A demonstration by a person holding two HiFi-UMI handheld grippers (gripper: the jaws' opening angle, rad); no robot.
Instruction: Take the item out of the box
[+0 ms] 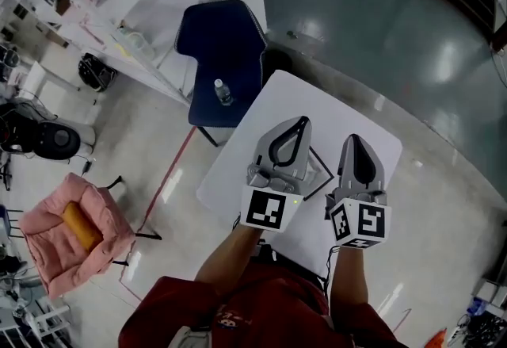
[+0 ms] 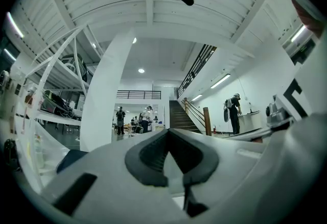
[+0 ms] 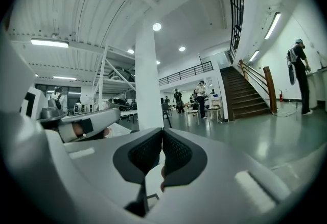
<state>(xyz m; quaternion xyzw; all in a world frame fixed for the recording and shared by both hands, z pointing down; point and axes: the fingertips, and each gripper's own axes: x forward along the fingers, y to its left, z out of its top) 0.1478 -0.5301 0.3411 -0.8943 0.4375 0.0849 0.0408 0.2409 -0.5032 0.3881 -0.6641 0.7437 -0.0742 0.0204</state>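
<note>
A large open workshop hall is indicated by polished grey floor, white column, staircase, mezzanine railing and white table.

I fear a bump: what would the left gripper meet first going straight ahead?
Nothing near, it seems: the left gripper points level, right of the white pillar, toward far-off people; depth uncertain.
</note>
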